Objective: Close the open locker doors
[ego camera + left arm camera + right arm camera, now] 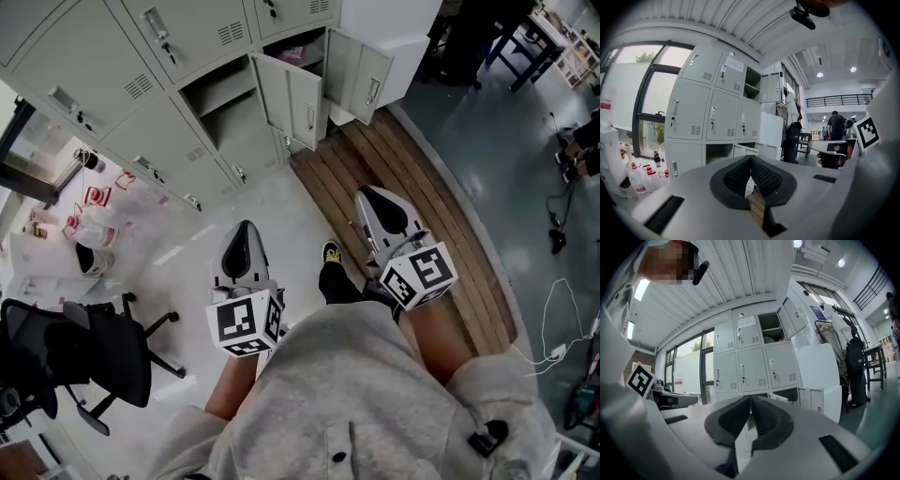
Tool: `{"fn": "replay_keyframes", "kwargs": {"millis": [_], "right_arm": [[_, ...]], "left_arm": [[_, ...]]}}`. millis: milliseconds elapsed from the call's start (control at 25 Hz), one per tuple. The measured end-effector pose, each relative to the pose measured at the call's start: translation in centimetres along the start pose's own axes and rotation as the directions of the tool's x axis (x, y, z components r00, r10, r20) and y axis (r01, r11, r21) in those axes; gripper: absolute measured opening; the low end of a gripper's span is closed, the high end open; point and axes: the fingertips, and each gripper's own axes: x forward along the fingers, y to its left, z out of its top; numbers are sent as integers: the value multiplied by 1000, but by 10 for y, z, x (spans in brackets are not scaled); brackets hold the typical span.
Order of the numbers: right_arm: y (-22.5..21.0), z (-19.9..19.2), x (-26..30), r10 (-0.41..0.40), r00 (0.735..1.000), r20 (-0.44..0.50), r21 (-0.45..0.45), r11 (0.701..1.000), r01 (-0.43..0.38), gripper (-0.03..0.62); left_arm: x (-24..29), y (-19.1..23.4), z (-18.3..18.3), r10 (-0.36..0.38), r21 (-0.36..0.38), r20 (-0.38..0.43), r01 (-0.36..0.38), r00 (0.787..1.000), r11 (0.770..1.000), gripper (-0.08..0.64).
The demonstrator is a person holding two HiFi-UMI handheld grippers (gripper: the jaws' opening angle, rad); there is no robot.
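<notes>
Pale floor (281, 202) before lockers (141, 112); held left gripper (246, 230) and right gripper (377, 197) clenched, empty; probably risked doors (292, 98) rebounding if slammed.

The lockers (178, 94) are looking like matt painted metal, the floor planks (412, 187) rough wood, the sweatshirt (375, 403) soft cloth.

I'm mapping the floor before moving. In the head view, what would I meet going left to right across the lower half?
office chair → left gripper → shoe → right gripper → white cable
</notes>
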Motion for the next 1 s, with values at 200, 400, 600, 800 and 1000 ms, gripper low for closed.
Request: {"fn": "replay_keyframes", "kwargs": {"millis": [200, 400, 600, 800, 1000], "right_arm": [[-43, 22, 26, -1, 1000, 8, -22, 1000, 1, 38], [-79, 46, 52, 8, 1000, 19, -55, 998, -7, 38], [-115, 63, 73, 3, 1000, 30, -65, 998, -1, 38], [-143, 75, 91, 8, 1000, 28, -66, 998, -6, 38], [-172, 93, 110, 5, 998, 61, -50, 999, -2, 38]], "left_arm": [[47, -8, 18, -1, 8, -3, 1, 1000, 1000, 10], [92, -18, 28, -6, 7, -19, 7, 1000, 1000, 9], [132, -28, 37, -16, 16, -33, 16, 999, 1000, 9], [165, -32, 47, -6, 24, -39, 7, 999, 1000, 9], [196, -34, 54, 9, 29, -40, -8, 999, 1000, 9]]}}
